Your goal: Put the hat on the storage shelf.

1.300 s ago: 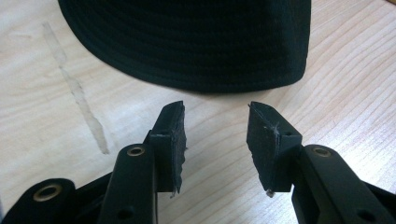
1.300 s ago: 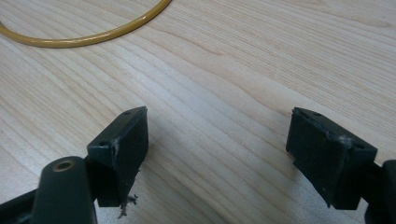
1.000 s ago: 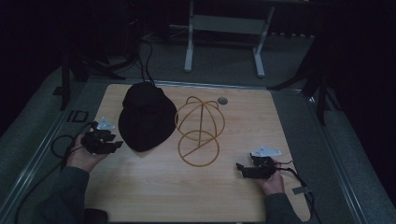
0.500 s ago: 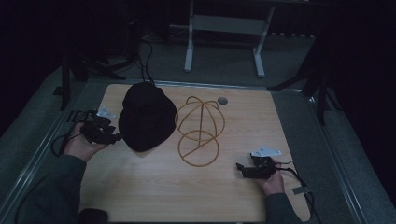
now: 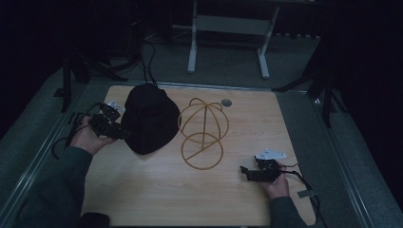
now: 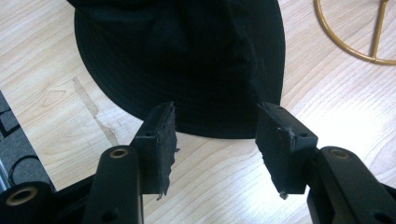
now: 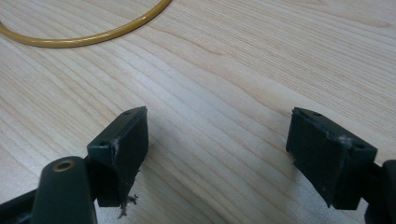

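A black hat (image 5: 148,119) lies left of centre on the counter (image 5: 142,190), beside a gold wire stand (image 5: 203,133). It looks soft and light; the brim edge seems the likeliest hold. The left claw (image 6: 215,133) is spread at that brim. The right claw (image 7: 217,154), lower right, is spread and empty.

Left gripper (image 6: 217,135) and right gripper (image 7: 217,154): black two-jaw tools with blocky, frayed-edged pads (image 6: 161,140), brass-ringed screw holes in the arms. A grey three-cornered plate (image 5: 270,155) tops the right one. Black cables (image 5: 309,190) trail behind. The person wears dark grey-green sleeves (image 5: 57,190).
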Action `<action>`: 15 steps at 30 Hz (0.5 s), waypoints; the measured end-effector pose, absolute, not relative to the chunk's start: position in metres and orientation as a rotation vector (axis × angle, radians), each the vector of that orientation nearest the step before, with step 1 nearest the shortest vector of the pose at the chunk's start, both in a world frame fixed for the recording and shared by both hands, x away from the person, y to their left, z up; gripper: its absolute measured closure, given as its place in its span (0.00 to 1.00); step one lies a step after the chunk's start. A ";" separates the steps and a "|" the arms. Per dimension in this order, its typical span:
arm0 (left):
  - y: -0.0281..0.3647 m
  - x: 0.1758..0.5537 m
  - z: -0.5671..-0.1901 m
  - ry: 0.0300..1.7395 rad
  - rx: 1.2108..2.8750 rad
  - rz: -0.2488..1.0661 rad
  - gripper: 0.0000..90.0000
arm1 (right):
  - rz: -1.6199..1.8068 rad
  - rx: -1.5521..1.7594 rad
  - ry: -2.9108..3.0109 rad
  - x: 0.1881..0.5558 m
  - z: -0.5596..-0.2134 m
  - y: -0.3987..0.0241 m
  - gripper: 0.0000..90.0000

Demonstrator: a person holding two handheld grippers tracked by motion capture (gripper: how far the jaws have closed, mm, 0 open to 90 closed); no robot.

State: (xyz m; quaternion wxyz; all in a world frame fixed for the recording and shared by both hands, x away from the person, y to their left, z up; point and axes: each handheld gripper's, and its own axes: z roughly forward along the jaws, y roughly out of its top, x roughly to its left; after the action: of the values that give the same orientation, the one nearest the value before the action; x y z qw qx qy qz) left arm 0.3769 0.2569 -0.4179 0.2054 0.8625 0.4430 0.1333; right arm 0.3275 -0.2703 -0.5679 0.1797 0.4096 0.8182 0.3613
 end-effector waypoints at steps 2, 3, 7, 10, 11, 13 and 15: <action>0.254 0.380 -0.415 1.240 2.417 0.368 0.52 | 1.021 1.158 2.312 0.328 -0.568 -0.270 0.23; 0.253 0.381 -0.414 1.245 2.425 0.362 0.51 | 1.021 1.158 2.312 0.328 -0.568 -0.270 0.23; 0.249 0.387 -0.409 1.267 2.433 0.340 0.49 | 1.021 1.158 2.312 0.328 -0.568 -0.270 0.23; 0.247 0.391 -0.407 1.287 2.426 0.331 0.48 | 1.021 1.158 2.312 0.328 -0.568 -0.270 0.23; 0.247 0.393 -0.406 1.293 2.420 0.324 0.47 | 1.021 1.158 2.312 0.328 -0.568 -0.270 0.23; 0.245 0.396 -0.405 1.306 2.414 0.308 0.46 | 1.021 1.158 2.312 0.328 -0.568 -0.270 0.23; 0.243 0.398 -0.404 1.312 2.418 0.301 0.45 | 1.021 1.158 2.312 0.328 -0.568 -0.270 0.23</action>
State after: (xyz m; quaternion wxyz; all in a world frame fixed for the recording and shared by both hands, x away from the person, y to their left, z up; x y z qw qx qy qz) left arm 0.3984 0.2429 -0.4041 0.1858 0.8586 0.4658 0.1070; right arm 0.3275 -0.2702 -0.5679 0.1797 0.4097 0.8181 0.3613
